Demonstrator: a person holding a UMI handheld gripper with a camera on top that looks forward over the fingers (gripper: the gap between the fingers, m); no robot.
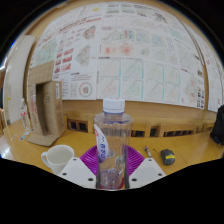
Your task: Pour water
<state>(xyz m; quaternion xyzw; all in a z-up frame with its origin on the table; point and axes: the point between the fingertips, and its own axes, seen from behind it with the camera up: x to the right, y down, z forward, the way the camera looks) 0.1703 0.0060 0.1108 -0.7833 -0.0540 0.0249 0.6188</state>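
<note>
Purple-padded fingers point(82, 163) of the gripper point(112, 172) press both sides of a clear water bottle point(111, 140), holding it upright above the wooden table point(190, 165), a white cup point(57, 157) just left.

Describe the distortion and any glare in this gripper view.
Gripper view: strong fisheye bend, the table edge and the wall posters curve outward; soft highlights on the clear bottle held between the tongs; the white cup looks bright but not blown out; lighting is warm and even.
</note>
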